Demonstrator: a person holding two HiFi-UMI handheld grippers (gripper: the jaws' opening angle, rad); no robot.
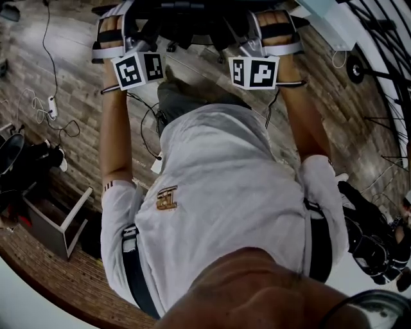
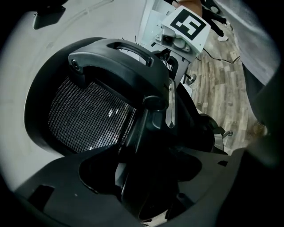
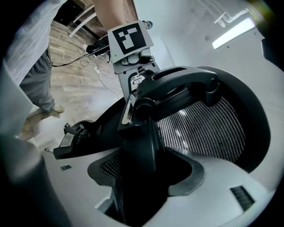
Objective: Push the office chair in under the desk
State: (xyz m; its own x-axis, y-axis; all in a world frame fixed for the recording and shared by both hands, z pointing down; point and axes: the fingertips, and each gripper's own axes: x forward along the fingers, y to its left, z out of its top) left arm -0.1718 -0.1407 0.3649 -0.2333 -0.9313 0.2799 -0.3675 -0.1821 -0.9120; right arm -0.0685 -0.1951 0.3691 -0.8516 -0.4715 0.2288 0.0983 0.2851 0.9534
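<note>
The black office chair (image 1: pixel 192 18) shows at the top of the head view, mostly hidden by my hands. Its mesh headrest (image 2: pixel 88 115) fills the left gripper view, and the same headrest (image 3: pixel 208 128) fills the right gripper view. My left gripper (image 1: pixel 136 40) holds the left side of the chair's back. The black back post runs down between the jaws of the left gripper (image 2: pixel 142 181). My right gripper (image 1: pixel 252 40) holds the right side, and the post sits between the jaws of the right gripper (image 3: pixel 135 186). A white desk edge (image 1: pixel 329 24) lies at the top right.
Cables and a power strip (image 1: pixel 51 106) trail over the wood floor at the left. A wooden box (image 1: pixel 59 222) stands at the lower left. A bicycle wheel (image 1: pixel 385 71) and a black bag (image 1: pixel 372 241) are at the right. My own trouser leg (image 3: pixel 37 80) stands behind the chair.
</note>
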